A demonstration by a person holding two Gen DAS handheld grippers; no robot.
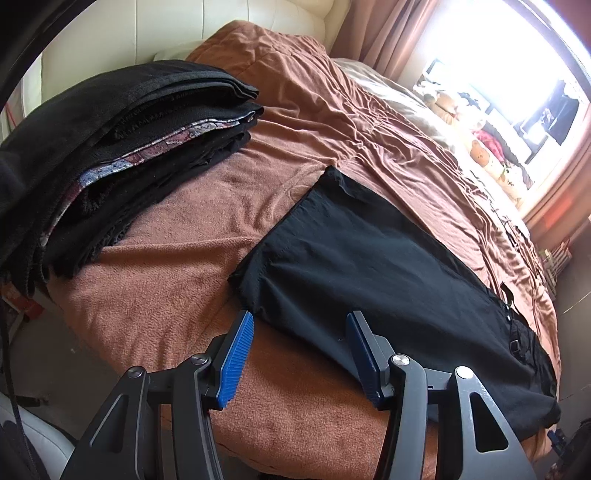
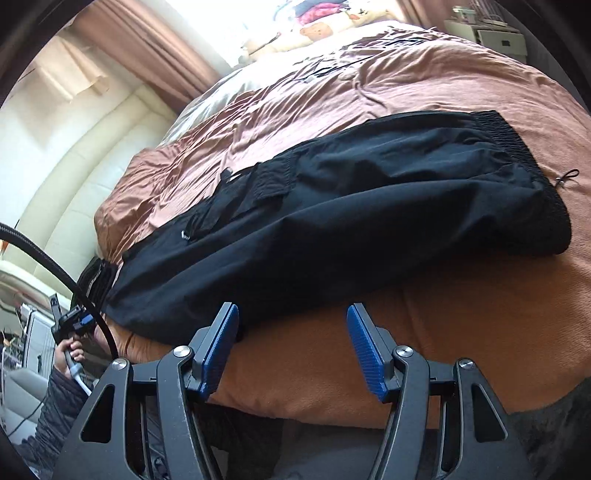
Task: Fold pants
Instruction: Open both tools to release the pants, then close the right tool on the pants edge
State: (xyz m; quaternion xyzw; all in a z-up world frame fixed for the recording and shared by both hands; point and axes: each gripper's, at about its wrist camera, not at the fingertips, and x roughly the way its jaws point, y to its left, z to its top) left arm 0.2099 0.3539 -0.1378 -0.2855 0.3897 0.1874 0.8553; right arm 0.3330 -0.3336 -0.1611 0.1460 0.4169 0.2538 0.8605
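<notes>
Plainly, both sets of jaws stand spread with nothing between them. The left gripper (image 1: 299, 354) hangs over the near edge of the bed (image 1: 177, 295), its blue pads (image 1: 236, 358) parted; one pad sits over bare brown blanket, the other over black cloth. The right gripper (image 2: 291, 350) is likewise parted, with its pads (image 2: 365, 354) over the orange-brown blanket (image 2: 443, 332) at the bed's near edge.

Relative to the pants (image 1: 369, 266), the left jaws sit at the near corner of the leg end, the hem edge running away from them up the bed. In the right wrist view the pants (image 2: 332, 221) lie flat just beyond the jaws, stretched lengthwise along the bed's near edge, with the elastic waistband (image 2: 532, 173) at the right end and a strap with a buckle (image 2: 207, 221) toward the left. A drawstring toggle (image 2: 565, 177) lies on the blanket just past the waistband.

Beyond the pants the blanket is open and rumpled. Left of the pants, well apart, a stack of folded dark clothes (image 1: 129, 147) sits near the cream headboard (image 1: 184, 33). Past the pants' far side lie a pale sheet and curtains (image 1: 373, 33) beside a bright window (image 1: 517, 74).
</notes>
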